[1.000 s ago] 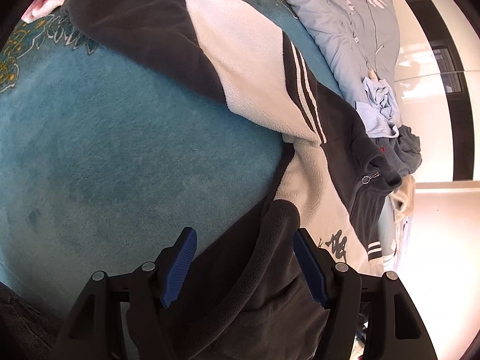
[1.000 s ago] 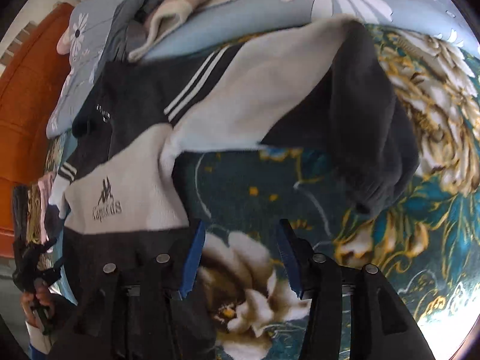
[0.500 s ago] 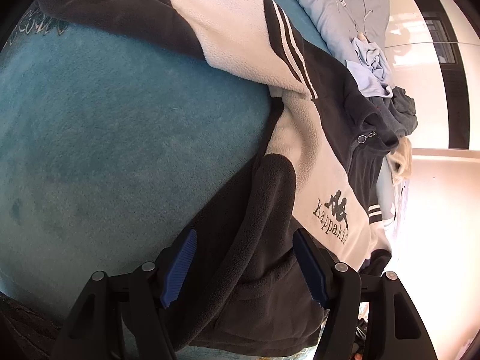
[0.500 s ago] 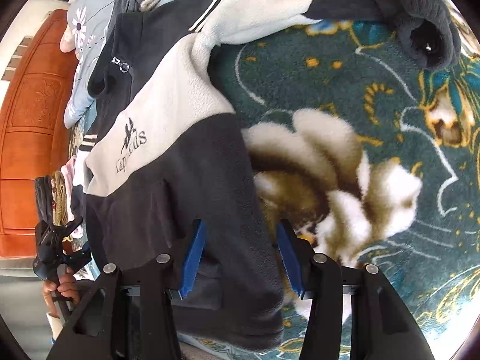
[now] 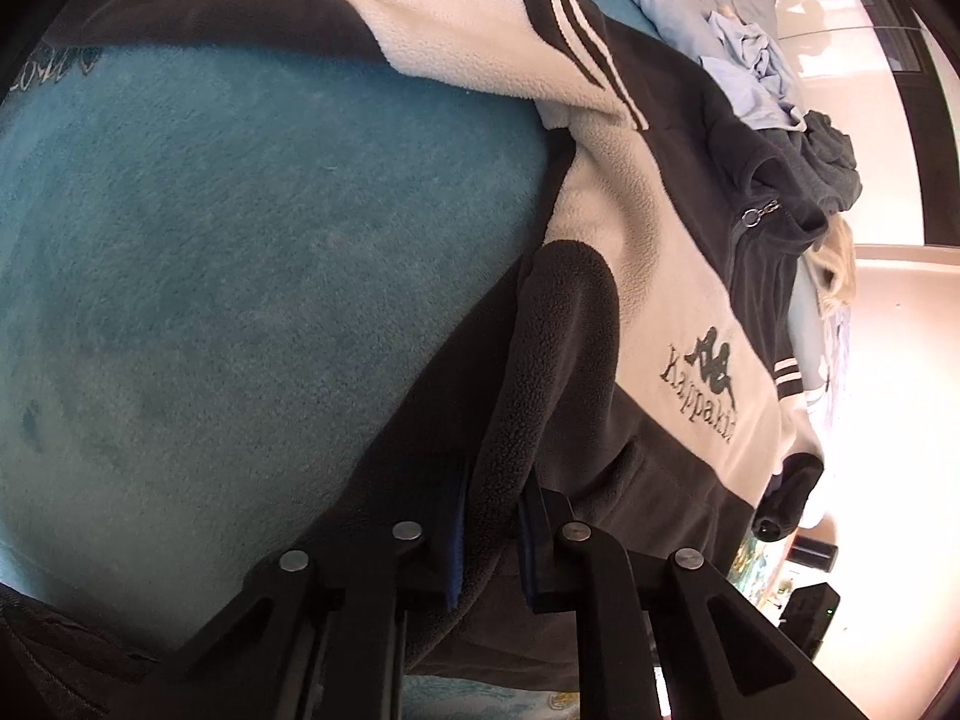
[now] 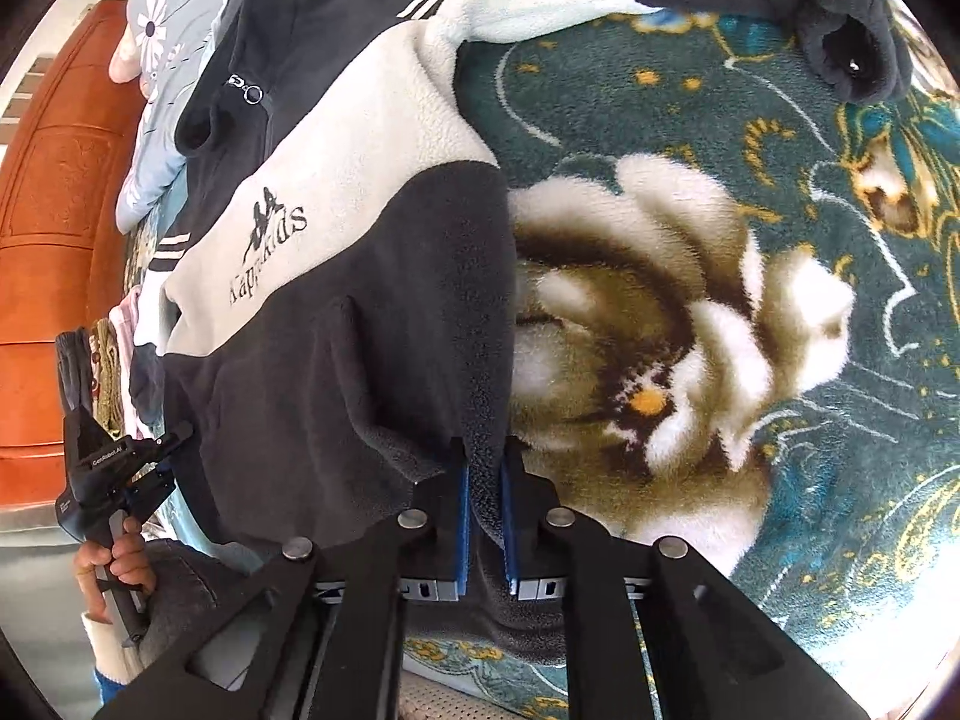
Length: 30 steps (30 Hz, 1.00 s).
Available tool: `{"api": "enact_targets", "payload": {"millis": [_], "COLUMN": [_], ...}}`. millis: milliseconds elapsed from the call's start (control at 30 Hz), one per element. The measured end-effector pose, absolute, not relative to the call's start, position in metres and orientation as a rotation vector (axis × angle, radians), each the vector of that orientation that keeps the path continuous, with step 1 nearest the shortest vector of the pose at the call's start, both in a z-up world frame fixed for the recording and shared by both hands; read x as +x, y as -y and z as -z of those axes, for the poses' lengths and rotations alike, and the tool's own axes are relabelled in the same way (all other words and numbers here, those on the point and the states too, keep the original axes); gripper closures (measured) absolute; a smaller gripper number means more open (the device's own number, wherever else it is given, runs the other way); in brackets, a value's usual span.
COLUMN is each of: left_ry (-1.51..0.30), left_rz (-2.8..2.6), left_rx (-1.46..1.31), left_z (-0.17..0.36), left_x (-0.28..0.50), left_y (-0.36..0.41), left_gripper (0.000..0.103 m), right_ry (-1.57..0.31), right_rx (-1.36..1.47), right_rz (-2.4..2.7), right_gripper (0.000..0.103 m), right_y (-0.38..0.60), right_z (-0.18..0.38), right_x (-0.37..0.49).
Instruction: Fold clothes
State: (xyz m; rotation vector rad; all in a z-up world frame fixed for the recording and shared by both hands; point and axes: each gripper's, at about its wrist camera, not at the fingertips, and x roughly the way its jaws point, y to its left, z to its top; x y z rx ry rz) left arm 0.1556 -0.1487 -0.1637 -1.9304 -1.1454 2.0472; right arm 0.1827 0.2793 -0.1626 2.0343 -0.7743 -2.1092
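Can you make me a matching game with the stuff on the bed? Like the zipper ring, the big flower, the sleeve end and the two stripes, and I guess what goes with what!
Things:
1. zipper ring
2. big flower
3. sleeve cuff
4. two stripes

Descriptions:
A. cream and brown, on the teal blanket
B. white lines on dark fleece
C. dark, rolled open end on the blanket
D. small and silver, at the collar of the fleece

Pairs: 1-D, 2-A, 3-C, 4-B
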Motion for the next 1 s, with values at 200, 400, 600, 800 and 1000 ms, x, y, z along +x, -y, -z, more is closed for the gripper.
{"api": "enact_targets", "payload": {"millis": [200,400,600,800,1000], "left_ry": [1.418,1.348,1.447,1.379,1.365], "left_rz": [-2.051,-2.223,-2.143,-2.168,-2.237], "left_rx": [-1.661,-1.874,-1.889,-1.958,-2.028], "left_z": [0.150,0.156,0.166,0.166,0.167], "left_x": [0.169,0.174,0.185,0.184,0.180], "left_y": [0.177,0.183,0.195,0.189,0.186], "left_gripper": [0.093,0.093,0.090,0.088,0.068], "right_ry": [0.592,0.496,0.352,0.505,0.573], "right_rx": [2.022,2.069,2.069,2.023,1.952], "right_rz": [2.163,2.134,2.111,2.083,2.205], "right_gripper": [0.098,0.098,0.098,0.096,0.092], "right_y": [-0.289,-0.279,-0.262,-0.284,-0.308], "right_z": [0.130,0.142,0.149,0.147,0.134], "right_x": [0.180,0.185,0.182,0.175,0.157]}}
